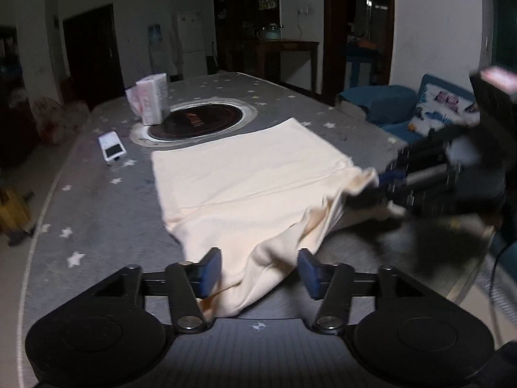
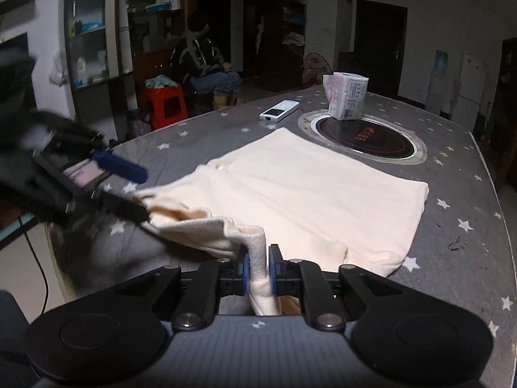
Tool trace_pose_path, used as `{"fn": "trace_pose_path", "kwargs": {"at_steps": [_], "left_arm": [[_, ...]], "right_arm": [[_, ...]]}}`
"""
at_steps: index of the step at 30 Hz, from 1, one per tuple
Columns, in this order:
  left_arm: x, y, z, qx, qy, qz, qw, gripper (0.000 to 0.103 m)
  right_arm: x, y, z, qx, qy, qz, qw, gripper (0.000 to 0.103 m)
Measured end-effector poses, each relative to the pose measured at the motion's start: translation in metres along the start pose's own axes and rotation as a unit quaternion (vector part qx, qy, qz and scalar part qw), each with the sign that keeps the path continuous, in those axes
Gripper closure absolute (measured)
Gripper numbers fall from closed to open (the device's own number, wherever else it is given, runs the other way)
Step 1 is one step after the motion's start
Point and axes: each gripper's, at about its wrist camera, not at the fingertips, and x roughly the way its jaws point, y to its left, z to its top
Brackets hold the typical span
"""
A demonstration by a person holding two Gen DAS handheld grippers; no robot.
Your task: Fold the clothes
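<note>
Right wrist | right gripper (image 2: 258,266) clamped cloth (image 2: 310,187) edge | left gripper (image 1: 260,270) fingers apart, gripping nothing | cloth mostly flat by burner (image 2: 365,135), fold unfinished

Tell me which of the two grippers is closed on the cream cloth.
The right gripper: its blue pads pinch a fold of the cream cloth. The left gripper stands open, cloth lying loose between its pads.
</note>
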Motion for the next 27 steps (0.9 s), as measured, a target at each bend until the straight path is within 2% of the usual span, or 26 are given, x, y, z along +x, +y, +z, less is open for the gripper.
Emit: {"fn": "trace_pose_path", "kwargs": {"at_steps": [4, 9, 11, 13, 16, 19, 27], "left_arm": [[0.006, -0.009, -0.007, 0.052, -0.001, 0.016, 0.9985, 0.042], [0.023, -0.011, -0.012, 0.080, 0.011, 0.036, 0.9961, 0.042], [0.028, -0.010, -0.013, 0.089, 0.014, 0.045, 0.9949, 0.050], [0.031, -0.011, -0.014, 0.100, 0.013, 0.049, 0.9936, 0.070], [0.030, -0.010, -0.014, 0.102, 0.009, 0.047, 0.9936, 0.086], [0.026, -0.008, -0.014, 0.094, 0.005, 0.041, 0.9948, 0.089], [0.002, -0.010, -0.016, 0.077, -0.003, 0.017, 0.9969, 0.090]], "right_arm": [[0.002, -0.006, 0.010, 0.014, -0.004, -0.001, 1.000, 0.093], [0.004, -0.012, 0.015, 0.033, -0.005, -0.002, 0.999, 0.093], [0.004, -0.012, 0.015, 0.034, -0.006, -0.003, 0.999, 0.094], [0.003, -0.012, 0.014, 0.034, -0.008, -0.007, 0.999, 0.096], [0.001, -0.011, 0.010, 0.036, -0.016, -0.014, 0.999, 0.097], [-0.003, -0.006, 0.006, 0.030, -0.023, -0.021, 0.999, 0.098], [-0.026, 0.010, 0.000, 0.010, -0.032, -0.016, 0.999, 0.098]]}}
